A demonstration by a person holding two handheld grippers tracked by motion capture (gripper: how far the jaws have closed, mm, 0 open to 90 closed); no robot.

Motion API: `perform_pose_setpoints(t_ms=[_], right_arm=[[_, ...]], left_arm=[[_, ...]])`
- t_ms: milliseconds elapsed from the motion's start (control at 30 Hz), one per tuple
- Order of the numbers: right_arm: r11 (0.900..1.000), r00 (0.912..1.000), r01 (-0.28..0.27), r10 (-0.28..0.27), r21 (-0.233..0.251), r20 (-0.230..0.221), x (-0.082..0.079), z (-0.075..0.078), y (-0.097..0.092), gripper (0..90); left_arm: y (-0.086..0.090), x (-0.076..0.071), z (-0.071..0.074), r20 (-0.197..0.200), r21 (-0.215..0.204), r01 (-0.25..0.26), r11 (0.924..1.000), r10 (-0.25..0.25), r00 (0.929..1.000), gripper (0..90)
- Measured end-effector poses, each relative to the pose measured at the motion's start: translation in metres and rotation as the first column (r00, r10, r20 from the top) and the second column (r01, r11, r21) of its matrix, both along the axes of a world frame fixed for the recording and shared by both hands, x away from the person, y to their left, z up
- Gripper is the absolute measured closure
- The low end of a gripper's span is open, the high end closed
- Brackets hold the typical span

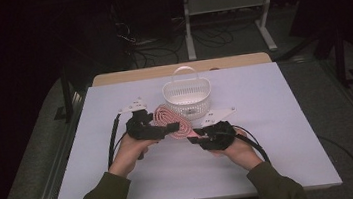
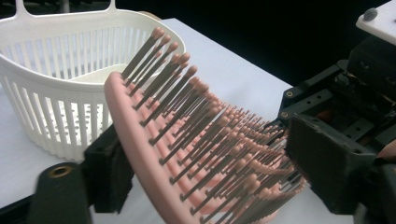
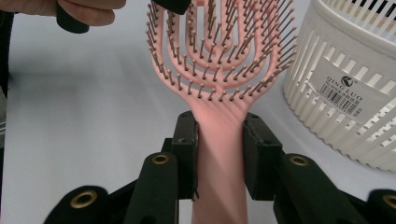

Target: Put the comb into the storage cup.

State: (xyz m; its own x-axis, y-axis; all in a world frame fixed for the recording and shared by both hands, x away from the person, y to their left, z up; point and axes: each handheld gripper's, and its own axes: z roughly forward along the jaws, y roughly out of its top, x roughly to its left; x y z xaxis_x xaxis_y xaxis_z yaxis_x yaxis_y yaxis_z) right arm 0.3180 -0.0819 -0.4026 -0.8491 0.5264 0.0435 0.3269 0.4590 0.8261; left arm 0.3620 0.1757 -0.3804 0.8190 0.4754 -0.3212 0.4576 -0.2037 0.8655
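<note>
1. Here, both forearms come in from the bottom of the high view in olive sleeves, and the hands meet near the middle of the white table (image 1: 277, 118), just in front of the basket.
2. The right gripper (image 1: 200, 136) points leftward and slightly away from the person; the hand wraps its body from below. In the right gripper view its two black jaws are closed on the handle of the pink hairbrush (image 3: 219, 70), one pad on each side of the neck where the handle widens into the head.
3. The hairbrush is held level just above the table, bristles up, its head reaching toward the left gripper and lying just beside the basket.
4. The left gripper (image 1: 172, 127) points rightward, toward the other gripper, with the hand under its rear. In the left gripper view the brush head stands between its jaws: the near jaw sits against the smooth pink back edge, the far jaw at the bristle tips. Whether both pads press firmly I cannot tell; the near one looks in contact.
5. The white slatted basket (image 1: 188, 98) stands upright behind the hands, its loop handle at the far rim. The part of its inside that shows holds nothing; a barcode label is on its outer wall.
</note>
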Motion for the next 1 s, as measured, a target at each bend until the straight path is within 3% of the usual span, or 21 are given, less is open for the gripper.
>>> perform_pose_setpoints(t_ms=[167,833,1000], right_arm=[[1.0000,1.0000,-0.001,0.001,0.001,0.006,-0.0001,-0.0005,0.0004,68.5],[0.9996,0.9990,0.016,-0.016,-0.021,0.041,-0.0016,-0.0024,0.0025,68.4],[0.9995,0.9989,0.019,-0.018,-0.025,0.043,-0.0022,-0.0031,0.0037,68.3]], left_arm=[[0.0021,0.0006,0.0006,-0.006,-0.005,-0.008,1.0000,0.008,1.0000,29.5],[0.0038,0.0017,0.0003,-0.065,-0.025,0.006,0.9997,-0.008,0.9979,45.0],[0.0041,0.0011,0.0009,-0.055,-0.037,0.012,0.9993,-0.014,0.9984,48.4]])
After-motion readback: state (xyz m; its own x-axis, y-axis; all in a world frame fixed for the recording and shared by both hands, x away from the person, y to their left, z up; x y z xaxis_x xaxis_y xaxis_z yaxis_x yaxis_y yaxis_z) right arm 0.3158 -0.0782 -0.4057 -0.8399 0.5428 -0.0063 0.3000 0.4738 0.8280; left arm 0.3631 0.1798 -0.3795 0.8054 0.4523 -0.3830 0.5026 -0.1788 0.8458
